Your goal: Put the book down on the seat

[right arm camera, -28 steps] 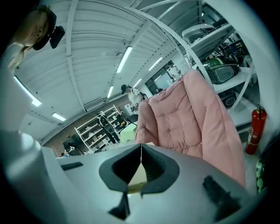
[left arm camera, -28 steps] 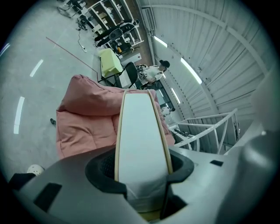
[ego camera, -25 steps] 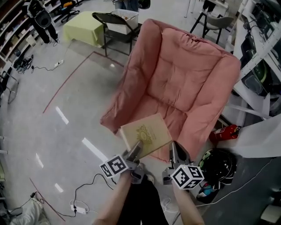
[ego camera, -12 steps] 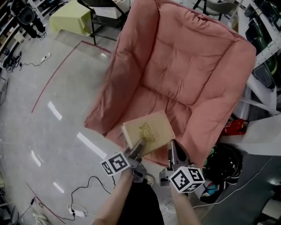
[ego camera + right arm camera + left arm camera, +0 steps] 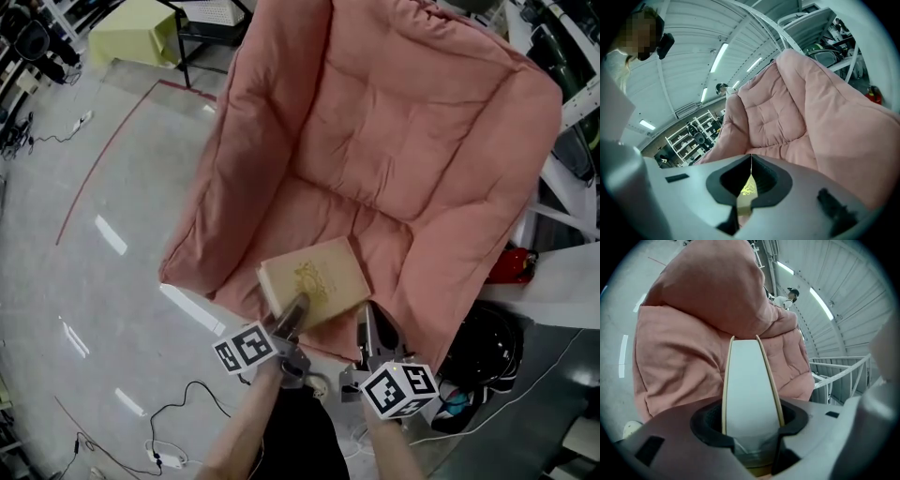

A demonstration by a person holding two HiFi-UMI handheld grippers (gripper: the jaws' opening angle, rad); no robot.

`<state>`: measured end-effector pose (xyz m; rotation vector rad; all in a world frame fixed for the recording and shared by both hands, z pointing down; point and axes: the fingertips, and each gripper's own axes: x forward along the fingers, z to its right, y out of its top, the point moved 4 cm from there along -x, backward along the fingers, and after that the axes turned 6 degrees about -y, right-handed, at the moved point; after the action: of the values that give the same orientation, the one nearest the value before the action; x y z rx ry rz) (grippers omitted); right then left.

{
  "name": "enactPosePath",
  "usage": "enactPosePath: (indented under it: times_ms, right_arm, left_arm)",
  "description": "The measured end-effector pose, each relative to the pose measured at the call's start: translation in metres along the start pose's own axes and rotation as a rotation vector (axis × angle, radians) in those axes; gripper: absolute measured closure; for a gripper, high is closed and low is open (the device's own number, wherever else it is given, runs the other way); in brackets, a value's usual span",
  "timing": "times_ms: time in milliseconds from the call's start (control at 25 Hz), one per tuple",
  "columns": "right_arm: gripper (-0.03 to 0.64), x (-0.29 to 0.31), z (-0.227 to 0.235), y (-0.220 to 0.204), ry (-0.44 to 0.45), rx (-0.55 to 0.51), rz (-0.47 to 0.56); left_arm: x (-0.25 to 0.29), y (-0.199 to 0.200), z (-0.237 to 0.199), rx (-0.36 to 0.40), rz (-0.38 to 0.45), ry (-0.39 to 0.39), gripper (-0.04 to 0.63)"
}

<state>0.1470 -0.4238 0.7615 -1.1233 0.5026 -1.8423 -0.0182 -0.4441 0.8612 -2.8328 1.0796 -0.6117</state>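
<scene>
- Head view: your left gripper (image 5: 292,314) has its jaws clamped on the near edge of the tan book (image 5: 314,274), which lies cover-up, gold emblem showing, over the front of the seat (image 5: 314,211) of the pink padded chair (image 5: 422,122). Whether the book touches the seat you cannot tell from here. Your right gripper (image 5: 367,321) sits just beside the book's near right corner, its jaws together.
- Left gripper view: the jaws stand partly apart and press on both covers, with the white page edges standing upright between them; pink padding of the chair fills the space behind.
- Right gripper view: the jaws meet at the tips and hold nothing; a tan sliver with a gold mark shows through the slit between them, and the chair's seat and back rise ahead.
</scene>
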Motion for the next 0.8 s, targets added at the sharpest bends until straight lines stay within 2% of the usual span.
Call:
enactPosePath:
  times_ms: [80, 160, 200, 280, 400, 520, 640, 800]
  right_arm:
    - [0.603, 0.001, -0.001, 0.0, -0.001, 0.001, -0.003]
    - [0.603, 0.002, -0.003, 0.002, 0.003, -0.002, -0.003]
    - [0.603, 0.002, -0.003, 0.003, 0.005, -0.003, -0.003]
    - [0.603, 0.001, -0.005, 0.005, 0.011, -0.004, -0.003]
    - [0.603, -0.002, -0.011, 0.011, 0.018, -0.003, 0.001]
    - [0.603, -0.006, -0.02, 0.02, 0.028, -0.002, 0.011]
    - [0.603, -0.012, -0.031, 0.029, 0.042, -0.011, 0.013]
    - [0.603, -0.028, -0.052, 0.044, 0.058, -0.022, 0.021]
  left_arm:
    - [-0.001, -0.002, -0.007, 0.024, -0.015, 0.058, 0.361]
    - [-0.002, -0.004, -0.011, 0.055, -0.042, 0.112, 0.32]
    - [-0.002, -0.006, -0.011, 0.064, -0.054, 0.127, 0.289]
    - [-0.004, -0.009, -0.01, 0.069, -0.071, 0.143, 0.27]
    - [-0.012, -0.006, -0.009, 0.081, -0.071, 0.201, 0.24]
    - [-0.025, 0.002, -0.006, 0.131, -0.059, 0.268, 0.209]
    - [-0.042, 0.009, 0.005, 0.167, -0.047, 0.285, 0.202]
    - [-0.067, 0.017, 0.035, 0.188, -0.028, 0.256, 0.204]
